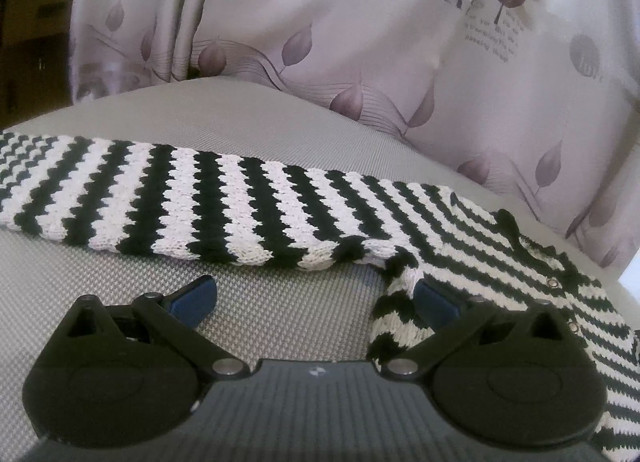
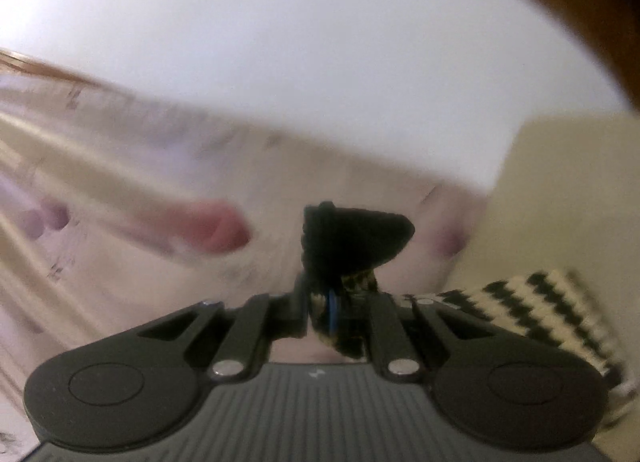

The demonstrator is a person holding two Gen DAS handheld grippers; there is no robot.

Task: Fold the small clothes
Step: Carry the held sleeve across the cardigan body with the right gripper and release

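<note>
Garment: a black-and-white striped knit sweater (image 1: 208, 198) is lying across a grey woven surface (image 1: 280, 326), one long striped part stretching from the left edge towards the right, with small metal snaps (image 1: 554, 283) showing on the part at the right.
Sleeve end: a narrow striped piece (image 1: 394, 318) is curling down off the garment and sitting just inside the right-hand blue pad.
Left gripper: the left gripper (image 1: 316, 298) is hovering low over the grey surface with its jaws standing wide apart; the blue fingertips (image 1: 196, 298) are gripping nothing, though the right one is touching or nearly touching the curled piece, which I cannot tell.
Right gripper: the right gripper (image 2: 334, 302) is pinching its jaws together on a dark fold of the knit (image 2: 352, 238), which is sticking up above the fingers.
Trailing fabric: more striped knit (image 2: 532, 302) is hanging away to the right of that gripper.
Backdrop: a pale curtain with purple leaf prints (image 1: 400, 62) is hanging behind the surface; in the right wrist view everything behind the gripper is blurring.
</note>
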